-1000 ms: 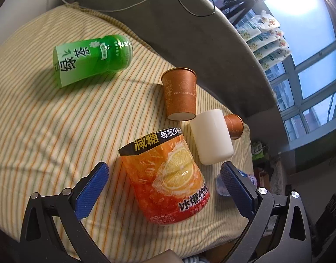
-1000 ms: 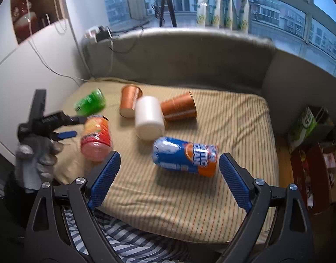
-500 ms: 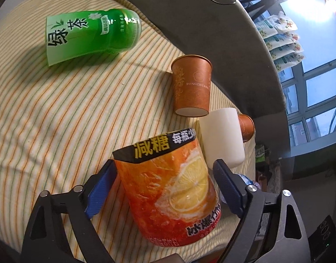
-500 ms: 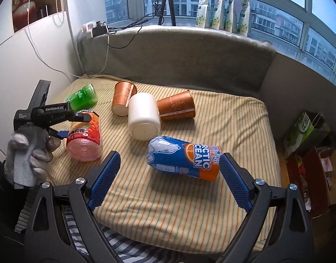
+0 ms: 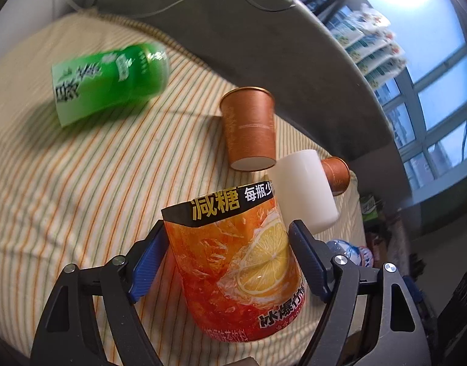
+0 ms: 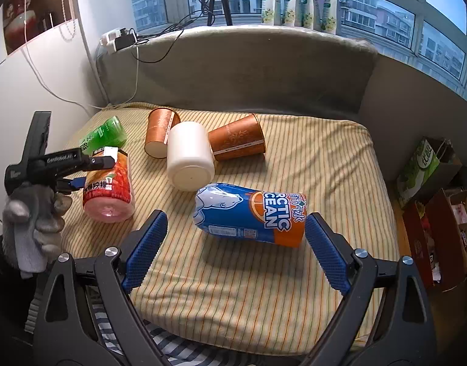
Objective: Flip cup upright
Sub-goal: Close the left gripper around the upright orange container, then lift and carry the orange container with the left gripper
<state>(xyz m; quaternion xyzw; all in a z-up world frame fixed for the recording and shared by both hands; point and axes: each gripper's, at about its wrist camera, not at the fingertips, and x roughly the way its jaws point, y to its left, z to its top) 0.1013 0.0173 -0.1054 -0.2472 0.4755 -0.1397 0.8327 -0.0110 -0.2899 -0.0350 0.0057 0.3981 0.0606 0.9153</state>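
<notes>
In the left wrist view, the left gripper [image 5: 230, 259] is closing its 2 blue pads [image 5: 148, 262] against both sides of the orange cup [image 5: 236, 262], which is lying on its side on the striped cushion [image 5: 65, 183]; its wrapper is showing lemon slices, yellow characters reading 减糖, white characters 每瓶 beside them, and 冰爆 near the lower end. Beyond it, a green cup [image 5: 108, 82] with blurred white writing is lying on its side, a brown paper cup [image 5: 250, 128] is lying with its pale base facing the camera, a white cup [image 5: 303, 189] is lying just beside it, and a second brown cup [image 5: 335, 175] is peeking out behind the white one. In the right wrist view, the right gripper [image 6: 233, 253] is hovering with its jaws spread wide and holding nothing, just in front of a blue and orange cup [image 6: 251, 215] that is lying on its side and showing a polar bear and the letters RCTIC and CEAN. At the left, a gloved hand [image 6: 32, 216] is holding the other gripper, marked GenRobot.AI, around the orange cup [image 6: 110, 189], whose label is showing 900ml. The white cup [image 6: 189, 155] is lying between the 2 brown cups [image 6: 160, 135], and the green cup [image 6: 104, 134] is lying near the wall.
</notes>
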